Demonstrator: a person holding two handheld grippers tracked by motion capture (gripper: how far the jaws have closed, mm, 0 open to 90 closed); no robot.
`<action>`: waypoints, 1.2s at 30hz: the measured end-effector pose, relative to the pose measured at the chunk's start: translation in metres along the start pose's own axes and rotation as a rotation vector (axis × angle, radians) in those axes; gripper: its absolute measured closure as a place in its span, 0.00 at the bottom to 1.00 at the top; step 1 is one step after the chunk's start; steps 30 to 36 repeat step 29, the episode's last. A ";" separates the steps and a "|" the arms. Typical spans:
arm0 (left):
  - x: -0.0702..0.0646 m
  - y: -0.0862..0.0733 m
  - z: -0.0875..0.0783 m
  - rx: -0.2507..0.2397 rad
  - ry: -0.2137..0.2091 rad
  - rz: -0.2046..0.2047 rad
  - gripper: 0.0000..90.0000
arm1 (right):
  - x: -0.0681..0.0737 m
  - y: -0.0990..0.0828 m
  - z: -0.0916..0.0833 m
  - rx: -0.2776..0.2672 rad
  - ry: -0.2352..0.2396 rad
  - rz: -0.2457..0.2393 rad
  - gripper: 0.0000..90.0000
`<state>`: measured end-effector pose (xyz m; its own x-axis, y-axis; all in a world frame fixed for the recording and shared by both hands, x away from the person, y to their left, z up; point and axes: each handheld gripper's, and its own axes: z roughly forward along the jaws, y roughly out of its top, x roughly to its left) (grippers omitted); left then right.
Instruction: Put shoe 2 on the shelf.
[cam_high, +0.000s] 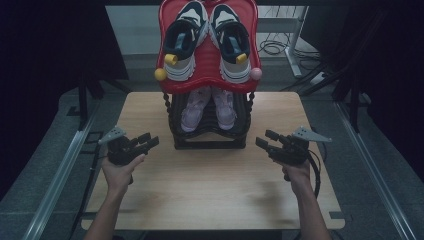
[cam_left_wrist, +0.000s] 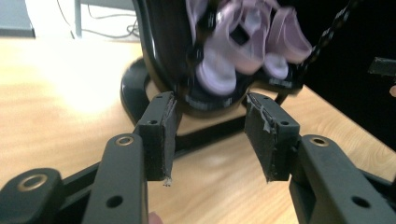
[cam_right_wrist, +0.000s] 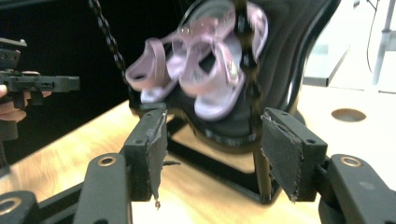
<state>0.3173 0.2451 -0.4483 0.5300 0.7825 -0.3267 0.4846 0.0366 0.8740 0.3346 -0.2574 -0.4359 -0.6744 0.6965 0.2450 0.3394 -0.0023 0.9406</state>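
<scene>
Both grippers sit low over the wooden table (cam_high: 210, 190), flanking the black shoe rack (cam_high: 209, 135). Left gripper (cam_high: 146, 141): jaws apart, nothing between them. Right gripper (cam_high: 268, 139): same, jaws apart and empty. Pink shoes (cam_high: 207, 107) sit on the lower tier, shadowed under the red top tray (cam_high: 209, 82); blurred in both gripper views. White-and-dark sneakers (cam_high: 207, 37) sit on top, toes cut off at the frame edge.

The high view is dim, its corners falling to black around the wooden table (cam_high: 210, 190), where soft shadows lie under both forearms. In the left gripper view, glare whitens the tabletop left of the black shoe rack (cam_left_wrist: 154, 56), and the pink shoes (cam_left_wrist: 243, 42) on it smear with blur.
</scene>
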 end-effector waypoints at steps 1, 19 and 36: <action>0.000 -0.005 0.001 0.005 0.001 -0.003 0.59 | 0.000 -0.005 0.000 0.008 -0.003 0.003 0.46; 0.006 -0.057 0.012 0.117 0.017 0.002 0.59 | -0.003 -0.066 0.013 0.192 -0.067 -0.030 0.47; 0.006 -0.060 0.011 0.108 0.007 -0.013 0.57 | -0.002 -0.065 0.006 0.143 -0.074 -0.009 0.47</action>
